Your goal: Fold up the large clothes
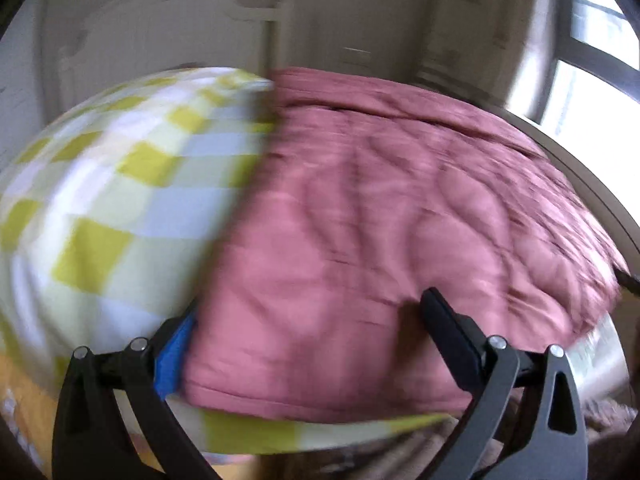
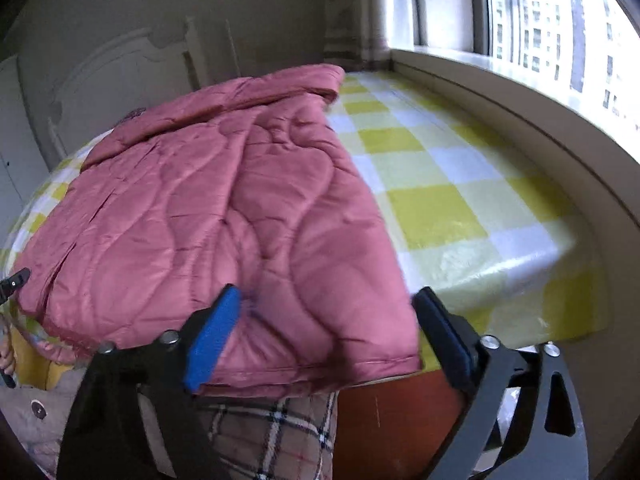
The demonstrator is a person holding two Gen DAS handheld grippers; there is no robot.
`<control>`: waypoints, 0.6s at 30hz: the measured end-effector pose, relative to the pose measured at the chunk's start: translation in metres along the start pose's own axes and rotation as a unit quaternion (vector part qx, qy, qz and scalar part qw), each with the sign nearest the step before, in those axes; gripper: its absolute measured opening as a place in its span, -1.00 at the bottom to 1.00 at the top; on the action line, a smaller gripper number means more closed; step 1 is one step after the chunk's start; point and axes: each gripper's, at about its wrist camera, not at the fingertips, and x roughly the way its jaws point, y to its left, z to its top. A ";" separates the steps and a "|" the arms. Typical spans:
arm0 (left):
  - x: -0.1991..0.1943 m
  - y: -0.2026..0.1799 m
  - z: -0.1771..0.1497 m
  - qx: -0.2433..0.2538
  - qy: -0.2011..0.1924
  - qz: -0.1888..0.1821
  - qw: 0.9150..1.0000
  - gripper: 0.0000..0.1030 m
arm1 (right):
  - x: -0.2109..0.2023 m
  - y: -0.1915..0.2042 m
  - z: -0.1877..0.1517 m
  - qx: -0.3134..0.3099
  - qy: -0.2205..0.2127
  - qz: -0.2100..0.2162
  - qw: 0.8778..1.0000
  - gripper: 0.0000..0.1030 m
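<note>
A pink quilted jacket lies spread on a table with a yellow, white and blue checked cloth. My right gripper straddles the jacket's near right corner. Its blue pad rests against the fabric, and the black finger stands at the hem's edge with the jaws wide apart. In the blurred left wrist view the jacket fills the middle. My left gripper is open around its near left corner, with the blue pad at the jacket's side.
A window sill and window run along the table's right side. A plaid garment and a beige one with a button hang below the table's front edge. White panelled furniture stands behind.
</note>
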 end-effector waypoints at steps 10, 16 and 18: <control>0.002 0.012 0.009 -0.041 0.010 -0.021 0.999 0.95 | -0.004 -0.004 0.010 0.025 0.013 0.034 0.999 0.84; 0.014 0.020 0.024 -0.062 0.038 0.007 0.997 0.95 | 0.010 0.014 0.019 -0.008 0.015 0.015 1.000 0.84; 0.019 0.012 0.026 -0.044 0.047 0.026 0.998 0.95 | 0.014 0.015 0.021 -0.008 0.016 0.009 1.000 0.84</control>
